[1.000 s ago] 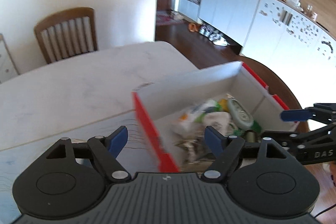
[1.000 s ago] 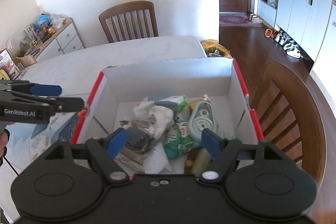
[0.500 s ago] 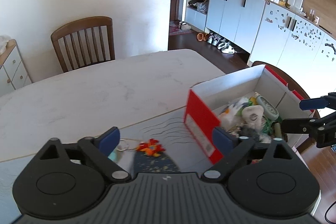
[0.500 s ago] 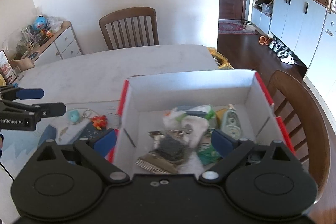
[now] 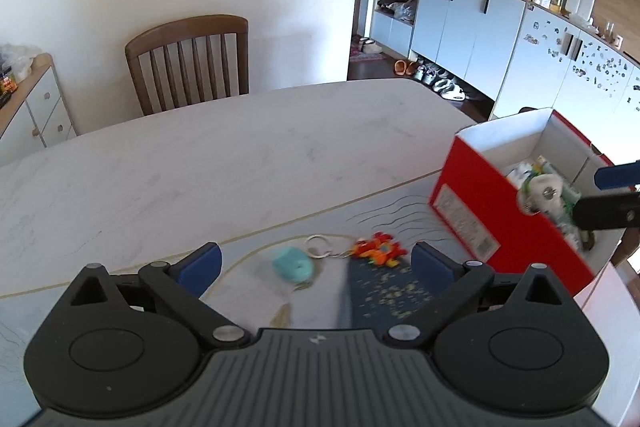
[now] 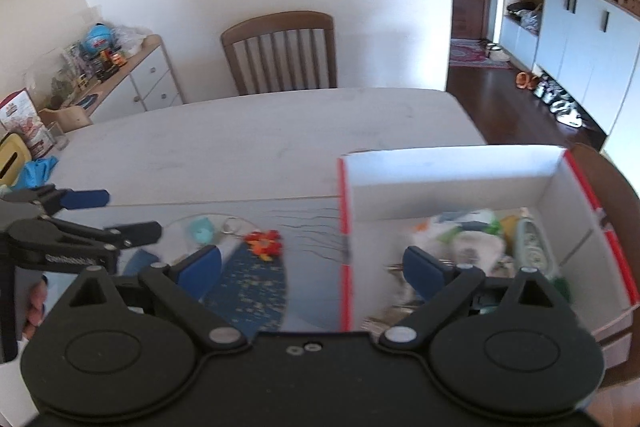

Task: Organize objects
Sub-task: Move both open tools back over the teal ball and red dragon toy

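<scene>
A red-and-white cardboard box [image 5: 476, 215] [image 6: 448, 175] stands at the table's right end with several small items inside. Left of it, on a blue-patterned placemat [image 5: 384, 291] [image 6: 248, 287], lie a teal trinket [image 5: 292, 265] [image 6: 201, 230], a metal ring [image 5: 318, 247] and a red-orange toy [image 5: 378, 251] [image 6: 264, 242]. My left gripper [image 5: 315, 265] [image 6: 120, 213] hovers just short of the trinket and toy, its jaws opening with nothing between them. My right gripper [image 6: 312, 265] [image 5: 608, 195] is open and empty, level with the box's left wall.
A wooden chair [image 5: 188, 63] stands at the table's far side and another [image 6: 616, 187] behind the box. A sideboard [image 6: 132, 83] with clutter is at the left. A blue cloth [image 6: 38, 171] and a yellow box [image 6: 12, 159] sit near the table's left edge.
Both grippers have moved left, away from the box, and their jaws have widened. The box now sits to the right in both views, and the trinket, ring and toy have come into sight.
</scene>
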`<action>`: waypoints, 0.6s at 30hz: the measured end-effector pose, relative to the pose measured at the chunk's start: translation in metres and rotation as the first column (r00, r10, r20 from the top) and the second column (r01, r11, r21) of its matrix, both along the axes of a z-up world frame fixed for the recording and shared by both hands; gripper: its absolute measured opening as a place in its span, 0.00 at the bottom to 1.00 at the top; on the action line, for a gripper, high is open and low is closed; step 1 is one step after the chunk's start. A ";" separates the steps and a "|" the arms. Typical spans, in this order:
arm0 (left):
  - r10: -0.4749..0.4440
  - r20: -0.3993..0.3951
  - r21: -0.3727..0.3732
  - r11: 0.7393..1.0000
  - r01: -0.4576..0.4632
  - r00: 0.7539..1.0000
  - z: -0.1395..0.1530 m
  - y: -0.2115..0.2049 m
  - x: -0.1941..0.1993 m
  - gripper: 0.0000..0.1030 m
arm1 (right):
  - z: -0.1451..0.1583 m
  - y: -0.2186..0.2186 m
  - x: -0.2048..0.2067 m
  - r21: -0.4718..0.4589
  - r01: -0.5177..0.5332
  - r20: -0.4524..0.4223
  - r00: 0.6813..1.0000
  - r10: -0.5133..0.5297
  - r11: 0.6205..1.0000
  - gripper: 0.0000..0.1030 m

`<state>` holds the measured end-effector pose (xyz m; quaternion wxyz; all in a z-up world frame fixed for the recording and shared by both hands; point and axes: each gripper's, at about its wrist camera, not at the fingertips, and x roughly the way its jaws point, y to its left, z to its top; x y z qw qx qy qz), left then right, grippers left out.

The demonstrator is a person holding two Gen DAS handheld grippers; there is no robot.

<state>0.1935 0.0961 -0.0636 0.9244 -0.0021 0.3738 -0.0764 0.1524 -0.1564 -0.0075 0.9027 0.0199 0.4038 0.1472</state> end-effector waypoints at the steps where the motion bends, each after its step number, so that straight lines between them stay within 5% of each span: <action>1: 0.003 -0.003 0.001 1.000 -0.003 1.000 -0.004 0.004 0.001 0.99 | 0.000 0.007 0.001 0.010 -0.008 -0.003 1.000 0.008 1.000 0.94; 8: 0.004 0.029 0.049 0.999 -0.006 1.000 -0.030 0.015 0.010 0.99 | -0.005 0.052 0.021 0.048 -0.060 -0.020 0.998 0.061 0.997 0.94; 18: 0.017 0.023 0.084 0.996 -0.019 1.000 -0.067 0.016 0.029 0.99 | -0.054 0.084 0.069 0.063 0.015 -0.184 0.983 -0.003 0.998 0.88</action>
